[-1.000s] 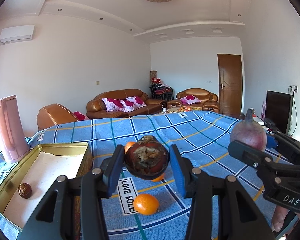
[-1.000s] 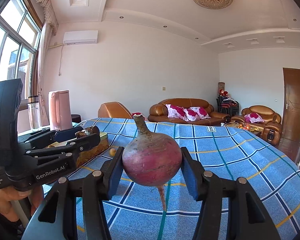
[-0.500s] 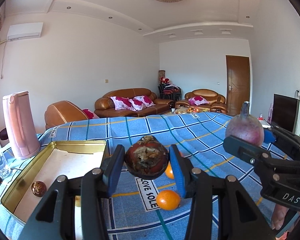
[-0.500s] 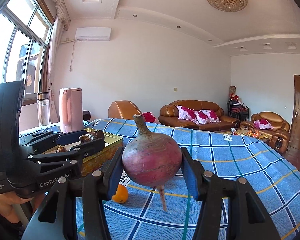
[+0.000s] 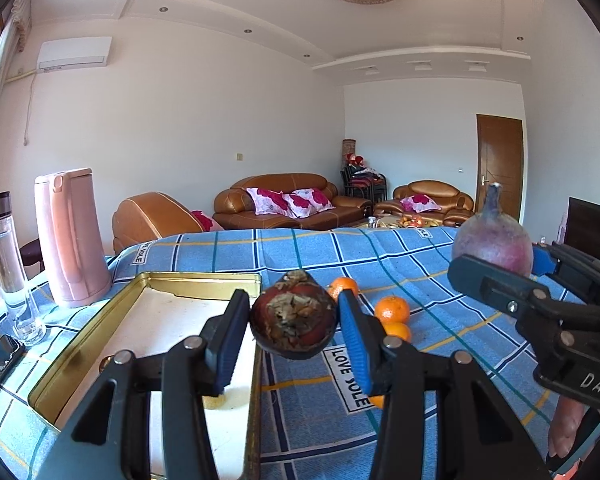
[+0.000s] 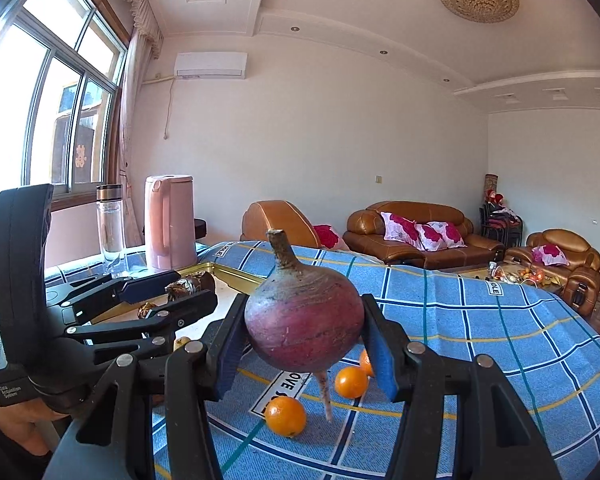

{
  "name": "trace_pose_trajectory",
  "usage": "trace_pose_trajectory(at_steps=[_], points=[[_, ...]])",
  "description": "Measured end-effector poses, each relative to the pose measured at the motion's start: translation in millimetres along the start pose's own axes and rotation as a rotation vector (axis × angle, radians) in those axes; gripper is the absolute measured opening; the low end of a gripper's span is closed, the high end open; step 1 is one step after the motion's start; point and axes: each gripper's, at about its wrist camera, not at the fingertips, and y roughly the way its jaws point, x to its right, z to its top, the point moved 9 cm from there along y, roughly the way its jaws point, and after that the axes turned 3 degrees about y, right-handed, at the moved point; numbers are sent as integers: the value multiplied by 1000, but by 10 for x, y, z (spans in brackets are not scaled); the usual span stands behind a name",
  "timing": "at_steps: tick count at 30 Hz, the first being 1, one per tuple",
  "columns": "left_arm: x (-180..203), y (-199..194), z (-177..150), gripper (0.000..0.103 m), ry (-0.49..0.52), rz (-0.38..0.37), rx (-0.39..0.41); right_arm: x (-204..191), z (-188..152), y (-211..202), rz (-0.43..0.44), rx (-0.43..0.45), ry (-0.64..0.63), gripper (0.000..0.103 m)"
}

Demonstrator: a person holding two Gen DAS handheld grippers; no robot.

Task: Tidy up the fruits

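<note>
Fruits are split between the two grippers and the tablecloth. In the left wrist view, the left gripper (image 5: 294, 326) pinches a dark brown, rough-skinned fruit (image 5: 293, 319) between its blue-padded fingers (image 5: 354, 338); what kind of fruit it is cannot be told. Under and beyond the left-hand finger lies a gold tin tray (image 5: 80, 354), its near corner cut off by the gripper body, and a small brown item at its floor is mostly hidden behind that finger. Just past the right-hand finger, three oranges (image 5: 392, 309) sit on the blue checked tablecloth (image 5: 300, 248), one half covered by the finger and a fourth orange patch barely showing under it. Farther right, the right gripper (image 5: 496, 268) appears side-on, closed around a purple beet (image 5: 492, 242). Left of the tray stand a pink kettle (image 5: 70, 240) and a clear bottle (image 5: 4, 256).

In the right wrist view, the beet (image 6: 304, 320) fills the gap between the fingers (image 6: 378, 344), clamped on both sides, stem up and root tail hanging down. Below the fingers, oranges (image 6: 286, 416) lie on the cloth (image 6: 480, 312), one partly hidden behind the right-hand finger. To the left, the left gripper (image 6: 186, 292) holds the brown fruit (image 6: 190, 285) above the tray's rim (image 6: 236, 274); most of the tray is screened by that gripper.
</note>
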Motion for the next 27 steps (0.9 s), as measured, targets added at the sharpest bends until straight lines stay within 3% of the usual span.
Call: trace_pose_trajectory(at_steps=[27], points=[[-675,-91,-109,47,-31,139,-41,-760,115,589,129,-41,-61,56]])
